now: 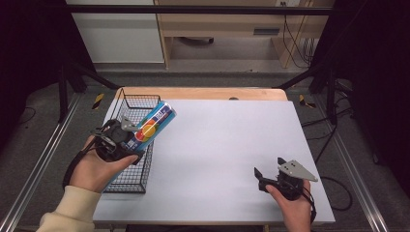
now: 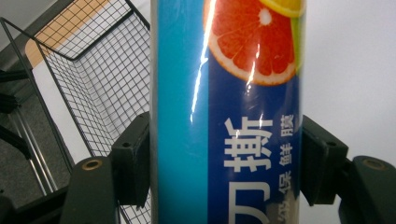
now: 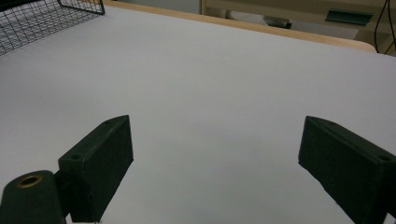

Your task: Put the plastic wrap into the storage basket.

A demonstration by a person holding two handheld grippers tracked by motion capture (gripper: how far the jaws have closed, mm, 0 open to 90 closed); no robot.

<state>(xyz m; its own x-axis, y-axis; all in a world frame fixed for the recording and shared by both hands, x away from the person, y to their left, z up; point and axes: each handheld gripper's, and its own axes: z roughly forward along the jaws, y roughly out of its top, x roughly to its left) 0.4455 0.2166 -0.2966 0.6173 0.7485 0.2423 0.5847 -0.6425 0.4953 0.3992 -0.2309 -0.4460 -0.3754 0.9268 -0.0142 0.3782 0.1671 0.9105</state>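
- Left tool (image 1: 126,140) is clenched on a blue cling-film box (image 1: 150,126), a long narrow carton with citrus print; in the left gripper view both jaws press flat on its two long sides (image 2: 229,112).
- Box is in the air, tilted, far end pointing up and away over the wire basket (image 1: 126,183) at the left edge of the white tabletop (image 1: 227,145); lower end sits in the jaws above the basket's right rim.
- Handling guess: light, stiff cardboard with a roll inside, glossy film wrap so probably a bit slippery; hard squeeze could dent the thin walls.
- Grip is near the lower end, not the middle, so the long free end likely levers and may swing; a hold nearer the middle on the flat sides would be steadier.
- Basket mesh shows behind and left of the box in the left gripper view; looks empty in the part seen.
- Right tool (image 1: 270,176) is released, jaws wide apart, nothing between them, low over bare tabletop at near right, well apart from box and basket.
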